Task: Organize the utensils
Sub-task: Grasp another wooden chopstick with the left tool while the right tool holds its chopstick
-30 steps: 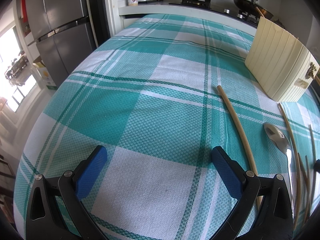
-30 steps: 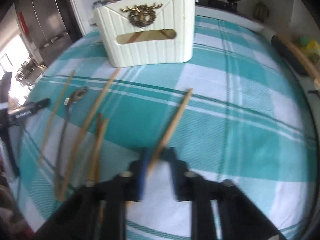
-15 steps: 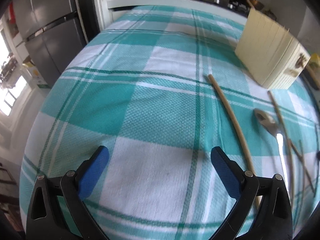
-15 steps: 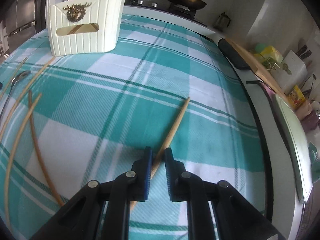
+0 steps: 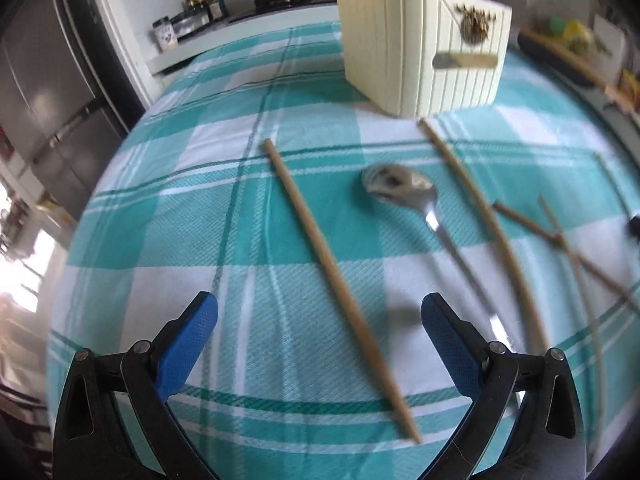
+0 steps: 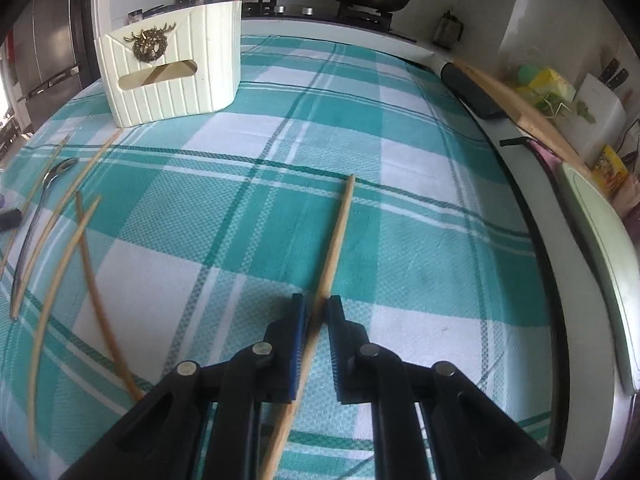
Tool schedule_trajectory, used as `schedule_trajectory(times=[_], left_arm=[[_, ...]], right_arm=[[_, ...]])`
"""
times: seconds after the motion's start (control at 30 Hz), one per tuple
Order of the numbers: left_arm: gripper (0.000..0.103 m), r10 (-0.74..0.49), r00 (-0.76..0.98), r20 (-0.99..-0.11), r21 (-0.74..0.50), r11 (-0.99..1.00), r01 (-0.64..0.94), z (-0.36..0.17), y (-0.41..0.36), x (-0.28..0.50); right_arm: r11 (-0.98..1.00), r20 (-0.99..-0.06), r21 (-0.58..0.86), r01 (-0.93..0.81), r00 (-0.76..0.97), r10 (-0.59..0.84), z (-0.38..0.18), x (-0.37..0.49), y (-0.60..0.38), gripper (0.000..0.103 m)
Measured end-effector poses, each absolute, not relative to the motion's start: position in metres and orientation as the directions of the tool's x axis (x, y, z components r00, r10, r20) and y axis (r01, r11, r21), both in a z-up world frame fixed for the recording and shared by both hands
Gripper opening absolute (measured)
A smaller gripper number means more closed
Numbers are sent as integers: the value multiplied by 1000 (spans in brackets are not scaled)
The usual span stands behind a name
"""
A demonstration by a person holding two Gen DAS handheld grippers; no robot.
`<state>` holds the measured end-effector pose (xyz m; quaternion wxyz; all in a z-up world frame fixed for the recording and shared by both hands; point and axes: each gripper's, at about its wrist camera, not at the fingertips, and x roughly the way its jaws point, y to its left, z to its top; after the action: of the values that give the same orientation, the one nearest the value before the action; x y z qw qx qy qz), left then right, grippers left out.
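- The right gripper is clamped on a wooden chopstick; the stick runs between the blue pads and points forward over the green-and-white checked tablecloth.
- The cream ribbed utensil holder stands on the cloth, far ahead and to the left of that chopstick, with a brass stag-head ornament on its front and one stick leaning out of its top.
- The left gripper hangs with its jaws wide apart, holding nothing, above a second chopstick that lies flat, nearer than the holder.
- Right of that chopstick lies a metal spoon, bowl toward the holder.
- Further right lie more chopsticks; the two thinner ones cross each other.
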<state>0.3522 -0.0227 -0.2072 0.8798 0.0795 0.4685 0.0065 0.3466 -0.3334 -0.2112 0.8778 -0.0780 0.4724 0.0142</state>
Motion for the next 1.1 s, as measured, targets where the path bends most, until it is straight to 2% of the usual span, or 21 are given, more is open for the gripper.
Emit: schedule_trajectory(times=[0.17,0.3,0.33,0.4,0.43,0.6,0.77,0.8,0.83,0.87,0.9,0.93,0.97,1.03,1.1], left_arm=[[103,37,529,-848,75,996,52,-209,22,344],[102,-61,462,-885,-20,995,93,-213,46,350],[102,-68,450,-890,-24,994,103,-213,48,353],[102,-96,399,-912,-50,991,125,-212,52,363],[102,-116,375,-920,-71,989,133,-211,54,370],[101,-192,303,-933,-173,981,88,-208,66,417],[96,-179,270,-946,-168,984,62,-208,56,460],[89,-168,263,-950,-158,986,57,-207,53,467],[76,-163,259,-952,-154,986,57,-205,49,476],[70,-165,256,-952,-155,986,57,-203,46,482],[48,-169,255,-952,-160,985,58,-202,44,489],[21,-184,251,-950,-175,983,56,-201,43,496],[6,-208,248,-946,-201,978,52,-201,44,502],[4,-283,246,-927,-285,958,31,-205,47,509],[1,-295,285,-912,-298,954,36,-203,49,511]], right_arm=[[986,-848,-143,-85,524,-77,-210,328,-349,11],[990,-870,-102,-97,492,-42,-208,323,-358,14],[991,-876,-89,-99,481,-30,-208,324,-360,19],[994,-896,-56,-92,444,-9,-206,329,-365,42],[995,-904,-39,-89,428,3,-205,331,-368,58],[997,-943,14,-77,330,38,-208,352,-377,60],[996,-949,-5,-92,314,25,-210,387,-371,60],[997,-948,-2,-79,318,24,-211,397,-372,60],[998,-945,-3,-64,327,18,-210,405,-373,57],[999,-941,-10,-47,339,6,-210,415,-374,47],[1000,-938,-11,-30,346,0,-210,425,-376,40],[1000,-933,-7,-11,360,-2,-209,433,-378,30],[1000,-933,-4,2,360,-4,-209,441,-379,7],[1000,-931,-5,24,365,-14,-210,453,-381,6],[1000,-926,2,28,378,-9,-208,458,-378,6]])
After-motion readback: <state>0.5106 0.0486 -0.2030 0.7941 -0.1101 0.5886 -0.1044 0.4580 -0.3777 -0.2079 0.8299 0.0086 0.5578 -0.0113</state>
